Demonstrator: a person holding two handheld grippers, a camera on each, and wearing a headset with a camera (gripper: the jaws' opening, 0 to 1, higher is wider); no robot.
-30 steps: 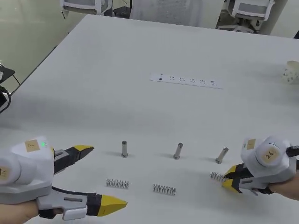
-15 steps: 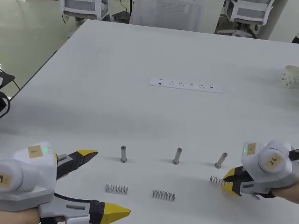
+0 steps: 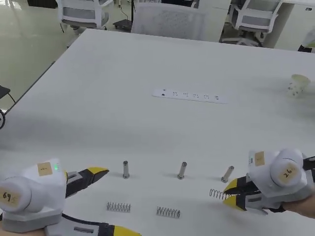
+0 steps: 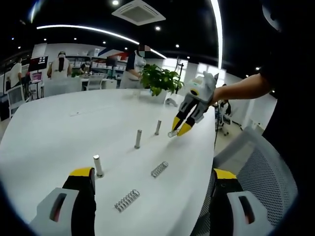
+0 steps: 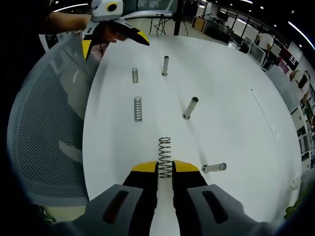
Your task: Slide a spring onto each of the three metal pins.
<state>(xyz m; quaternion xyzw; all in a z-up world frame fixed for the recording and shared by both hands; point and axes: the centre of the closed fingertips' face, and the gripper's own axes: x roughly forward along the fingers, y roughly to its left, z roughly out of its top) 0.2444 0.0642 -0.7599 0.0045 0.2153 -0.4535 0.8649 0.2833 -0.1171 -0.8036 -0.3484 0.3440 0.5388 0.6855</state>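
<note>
Since the left gripper [image 3: 117,201] sits closest to the near edge, I'll start there: its yellow-tipped jaws are spread wide with nothing between them, pointing across the white surface [image 3: 147,64].

Just ahead of it, 2 loose springs lie flat, the left spring [image 3: 118,207] and the middle spring [image 3: 168,212], side by side and apart from each other.

Over on the right, the right gripper [image 5: 165,168] has its jaws pinched down narrow on 1 end of the third spring [image 5: 165,155]. The rest of the coil sticks straight out past the tips. In the head view that spring sits just in front of the right pin [image 3: 228,173], not on it. I can't tell if its free end touches the surface or is lifted a bit.

Behind the springs, 3 metal pins stand in a row: the left pin [image 3: 126,169], the middle pin [image 3: 182,170] and that right one. All 3 are bare, no spring on any of them.

Further back, a white power strip [image 3: 189,95] lies flat mid-surface, and a paper cup [image 3: 297,85] stands near the far right edge. Past the far edge there are mesh office chairs [image 3: 167,19].
</note>
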